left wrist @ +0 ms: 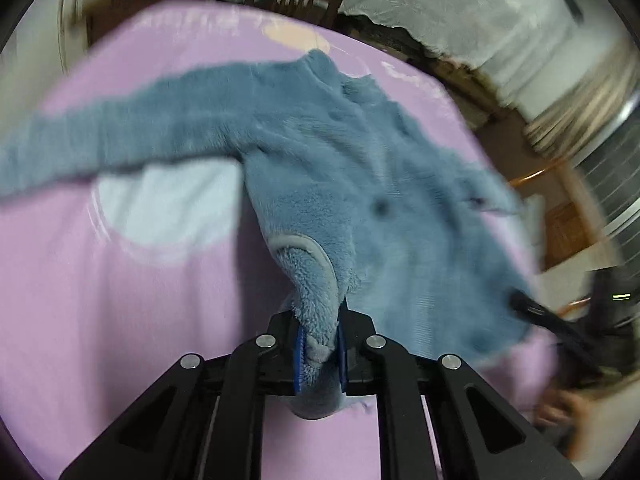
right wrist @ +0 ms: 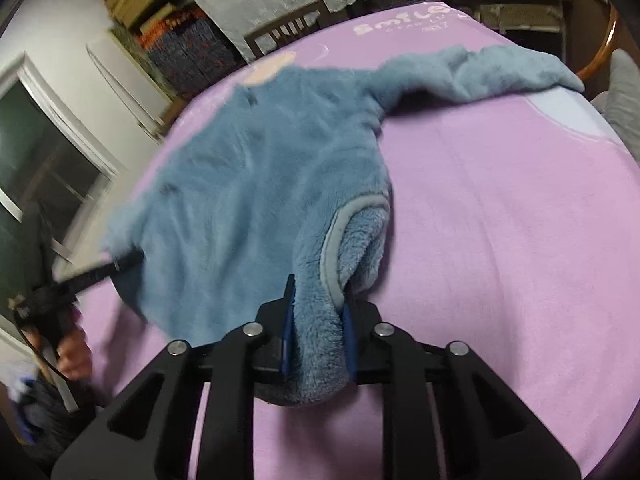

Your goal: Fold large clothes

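We are clenching the left gripper (left wrist: 320, 350) on a bunched fold of the blue fleece garment (left wrist: 340, 168), pinching it between the blue pads, and we are clenching the right gripper (right wrist: 318, 344) on another bunch of the same fleece. The garment is lying spread across the pink sheet (right wrist: 500, 220) covering the counter, one sleeve (right wrist: 480, 72) stretching toward the far edge. In the right wrist view, the other gripper's black fingers are touching the garment's left edge.
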